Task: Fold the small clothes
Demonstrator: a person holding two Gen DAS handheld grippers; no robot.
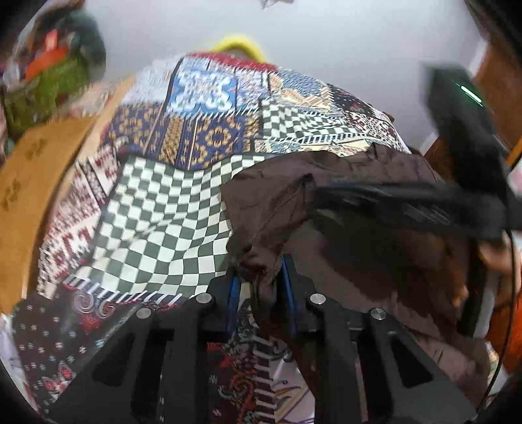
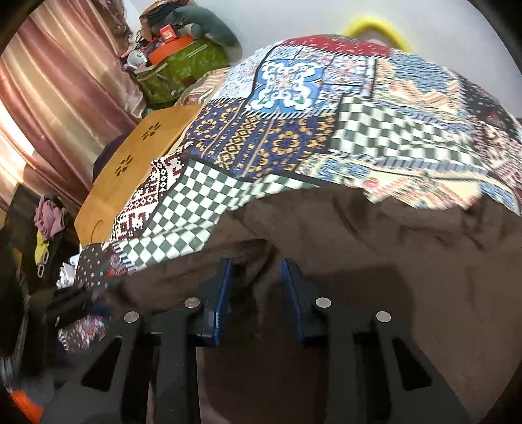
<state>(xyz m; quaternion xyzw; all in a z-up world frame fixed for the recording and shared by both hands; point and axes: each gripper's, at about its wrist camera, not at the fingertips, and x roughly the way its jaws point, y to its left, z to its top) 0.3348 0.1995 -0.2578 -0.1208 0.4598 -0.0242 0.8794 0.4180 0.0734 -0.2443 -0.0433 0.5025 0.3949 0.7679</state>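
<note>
A dark brown garment lies on a patchwork-patterned cloth. My left gripper is shut on a bunched edge of the brown garment, which hangs between its blue-padded fingers. The right gripper's black body crosses above the garment in the left wrist view. In the right wrist view the brown garment fills the lower frame. My right gripper hovers just over it with jaws apart and nothing between the pads.
A wooden board lies at the left of the patterned cloth. A green bag piled with items stands behind it, by pink curtains. A yellow ring sits at the far edge. Clutter lies at lower left.
</note>
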